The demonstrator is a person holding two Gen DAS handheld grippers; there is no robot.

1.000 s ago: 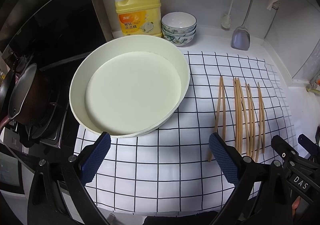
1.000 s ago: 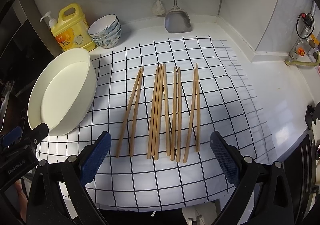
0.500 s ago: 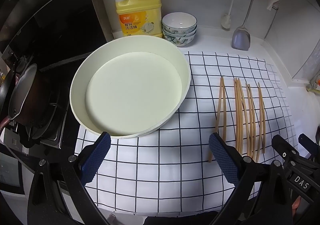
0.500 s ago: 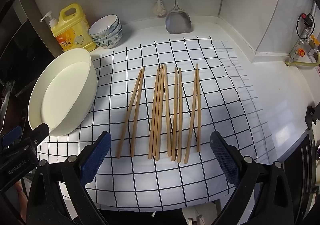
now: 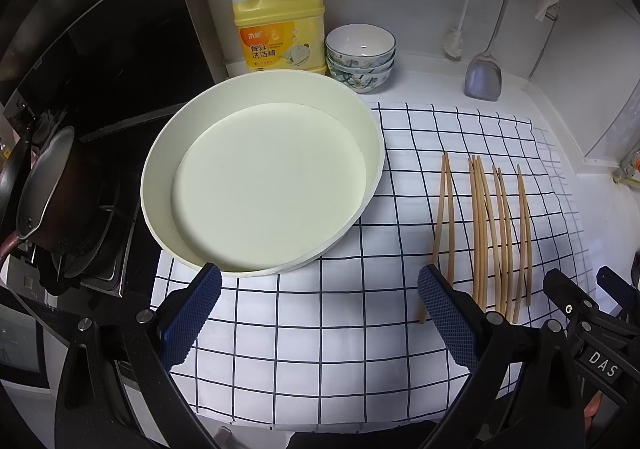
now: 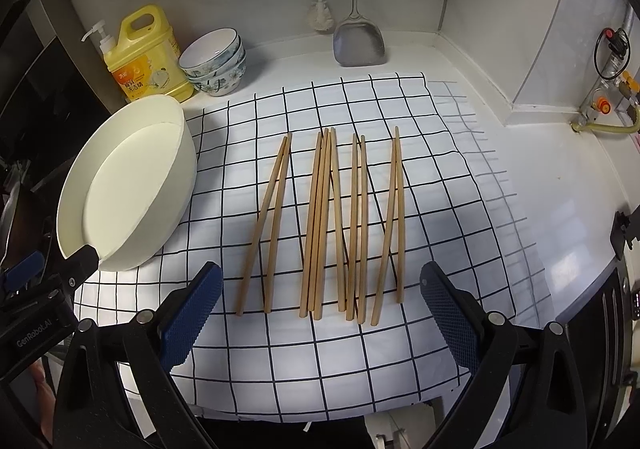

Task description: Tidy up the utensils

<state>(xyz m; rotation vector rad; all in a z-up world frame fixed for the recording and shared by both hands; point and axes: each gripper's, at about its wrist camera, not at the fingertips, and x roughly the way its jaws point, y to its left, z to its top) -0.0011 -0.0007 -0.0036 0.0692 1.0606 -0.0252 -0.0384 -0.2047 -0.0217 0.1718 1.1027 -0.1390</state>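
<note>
Several wooden chopsticks (image 6: 324, 221) lie side by side on a white checked cloth (image 6: 320, 361); they also show in the left wrist view (image 5: 486, 233) at the right. An empty round cream tray (image 5: 264, 185) sits on the cloth's left part and shows in the right wrist view (image 6: 124, 189) too. My left gripper (image 5: 320, 317) is open and empty, hovering near the tray's front rim. My right gripper (image 6: 320, 317) is open and empty, hovering just in front of the chopsticks' near ends.
A yellow dish soap jug (image 5: 280, 25) and stacked bowls (image 5: 360, 57) stand at the back wall. A metal spatula (image 6: 358, 41) and a brush (image 6: 320, 15) hang there. A stove with a pan (image 5: 44, 185) is at the left. A gas valve (image 6: 608, 97) sits at the right.
Both views have shifted very slightly; the right gripper has drawn back a touch from the chopsticks. Nothing on the cloth has moved.
</note>
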